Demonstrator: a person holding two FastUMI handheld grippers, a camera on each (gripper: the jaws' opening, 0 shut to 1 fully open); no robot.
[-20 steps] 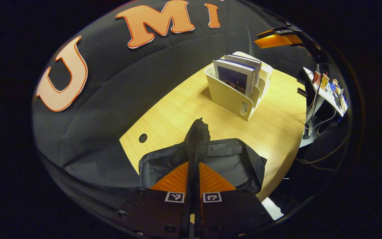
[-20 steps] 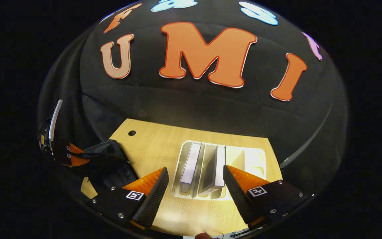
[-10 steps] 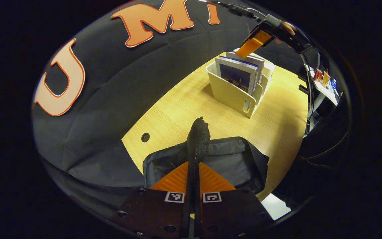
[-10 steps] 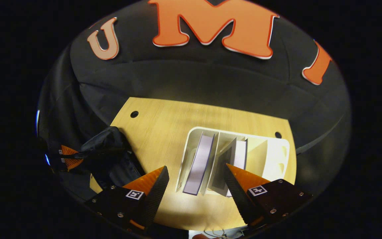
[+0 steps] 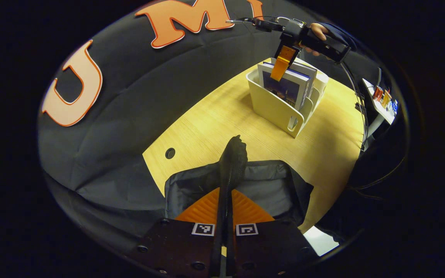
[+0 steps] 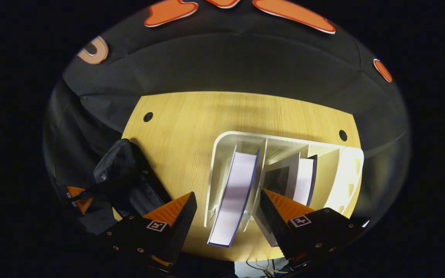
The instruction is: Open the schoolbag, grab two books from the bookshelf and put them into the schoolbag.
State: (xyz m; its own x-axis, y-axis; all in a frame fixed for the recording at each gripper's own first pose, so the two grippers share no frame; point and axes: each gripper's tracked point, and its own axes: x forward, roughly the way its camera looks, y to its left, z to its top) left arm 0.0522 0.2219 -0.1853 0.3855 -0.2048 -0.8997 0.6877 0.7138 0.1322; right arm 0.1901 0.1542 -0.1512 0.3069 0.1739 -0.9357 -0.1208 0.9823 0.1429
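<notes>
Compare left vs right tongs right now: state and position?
The left tongs are shut on a fold of the schoolbag near the table edge; the right tongs are open, hovering above the book in the bookshelf, gripping nothing. Both point down toward the table.

Right hand-held gripper (image 6: 228,214) open above bookshelf (image 6: 222,144) — fingers straddle leftmost book (image 6: 234,197); schoolbag (image 6: 126,181) on bench (image 6: 191,119).

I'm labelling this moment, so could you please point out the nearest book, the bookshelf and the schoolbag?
nearest book (image 6: 233,200): right gripper view, on its page edges.
bookshelf (image 5: 272,110): left gripper view, on its near side wall.
schoolbag (image 5: 263,189): left gripper view, on its dark fabric.
</notes>
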